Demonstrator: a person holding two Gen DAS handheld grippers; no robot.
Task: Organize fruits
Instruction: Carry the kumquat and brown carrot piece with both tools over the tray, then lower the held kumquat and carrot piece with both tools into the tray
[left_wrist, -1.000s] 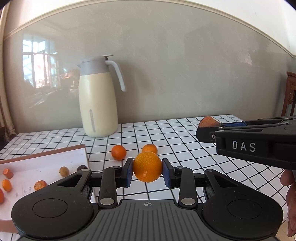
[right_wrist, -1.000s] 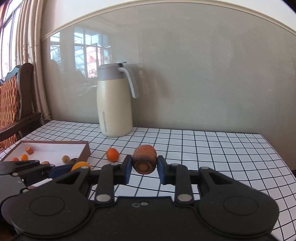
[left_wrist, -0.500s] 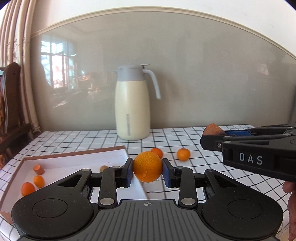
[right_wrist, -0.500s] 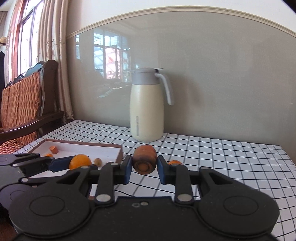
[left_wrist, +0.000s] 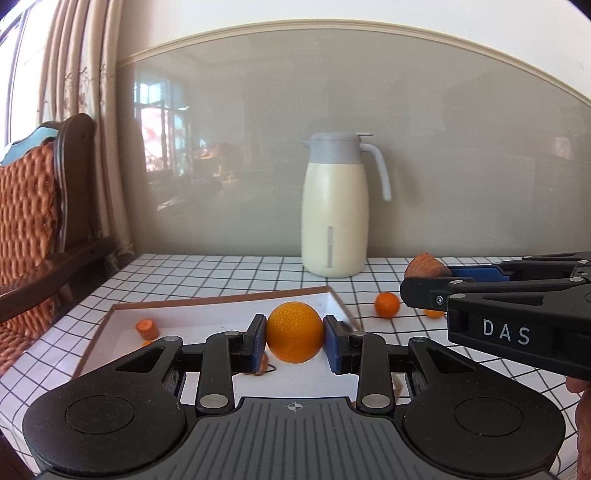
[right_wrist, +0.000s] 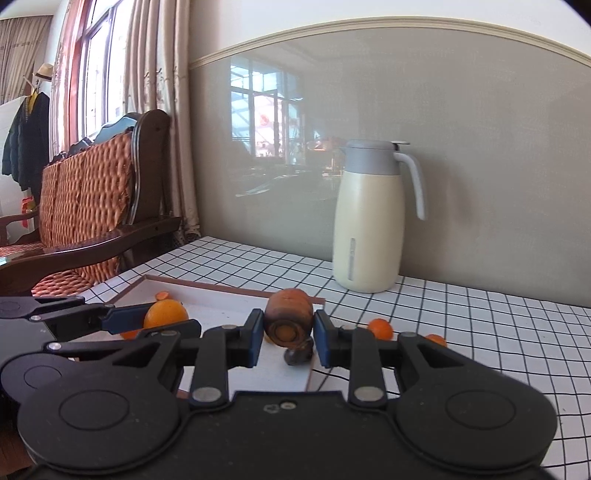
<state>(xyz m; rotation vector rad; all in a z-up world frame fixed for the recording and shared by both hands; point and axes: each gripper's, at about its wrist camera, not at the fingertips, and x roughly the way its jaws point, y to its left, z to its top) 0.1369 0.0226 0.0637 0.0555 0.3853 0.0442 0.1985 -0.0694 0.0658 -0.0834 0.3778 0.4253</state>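
**Both hand-held grippers loaded, positioned at the tray**

The left hand-held gripper (left_wrist: 294, 338) was pinching an orange (left_wrist: 294, 331) between its blue pads, one pad on each side of the fruit. It pointed slightly downward and sat level, without visible tilt. The orange hung above the near part of the tray (left_wrist: 225, 300), clear of the tray floor.

The right hand-held gripper (right_wrist: 288, 334) was pinching a brown, stubby carrot piece (right_wrist: 289, 317), its cut end facing the camera. This gripper also pointed slightly downward. The carrot piece hung above the tray's near right corner. In the left wrist view the right hand-held gripper entered from the right edge, to the right of the tray, with part of a hand (left_wrist: 581, 424) showing at the lower right edge.

Relative to the tray:
- A small carrot chunk (left_wrist: 147, 328) lay inside the tray, toward its left side.
- A small dark item (right_wrist: 297, 355) lay in the tray under the held carrot piece; its kind could not be told.
- A small orange fruit (left_wrist: 387, 305) lay on the table (left_wrist: 229, 275) just right of the tray, and a second one (right_wrist: 436, 339) lay further right.
- A cream jug (left_wrist: 335, 206) with a grey lid stood upright on the table behind the tray, near the wall.
- A wooden chair (right_wrist: 88, 206) with a woven cushion stood left of the tray, beyond the table edge.
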